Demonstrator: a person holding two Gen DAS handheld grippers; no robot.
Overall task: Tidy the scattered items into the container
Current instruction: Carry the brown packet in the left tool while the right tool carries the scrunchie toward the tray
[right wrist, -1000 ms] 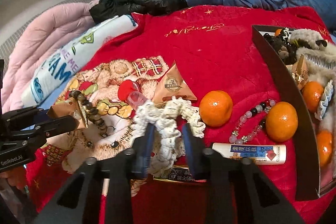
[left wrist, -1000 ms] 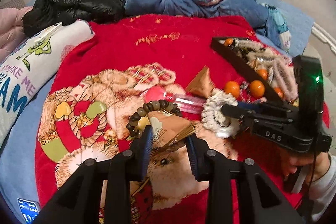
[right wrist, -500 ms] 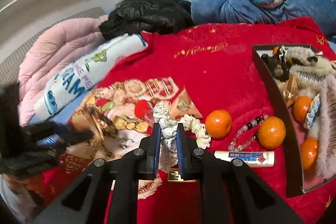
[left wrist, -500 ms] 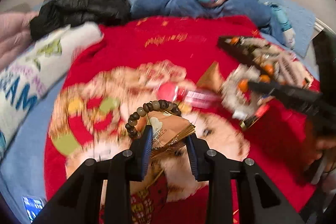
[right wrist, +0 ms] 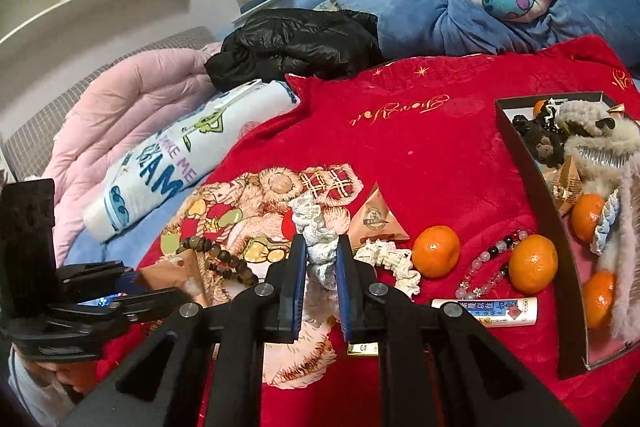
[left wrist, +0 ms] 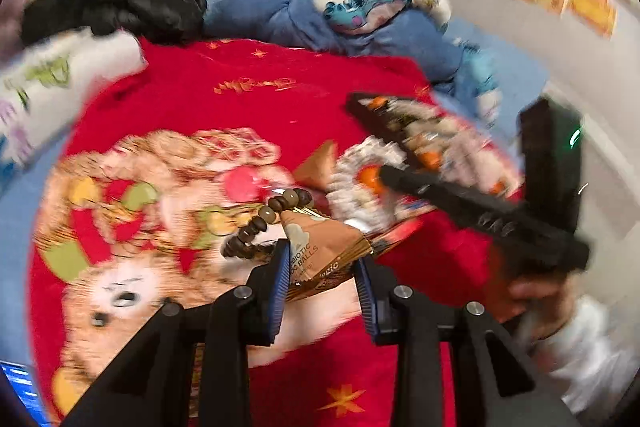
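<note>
My left gripper is shut on a brown snack packet, with a brown bead bracelet draped over it, lifted above the red blanket. My right gripper is shut on a white lace scrunchie that hangs down to the blanket. The dark tray stands at the right, holding fur items, oranges and a packet. Two oranges, a bead string, a white tube and a triangular packet lie loose beside it. The left view is blurred.
A black jacket, a white pillow, a pink quilt and a blue plush blanket ring the red blanket. A gold item lies under my right gripper. A phone screen glows at lower left.
Both grippers have risen with their loads. The left gripper has swung right toward the tray with the packet and bracelet. The right gripper closed on the scrunchie and lifted it.
</note>
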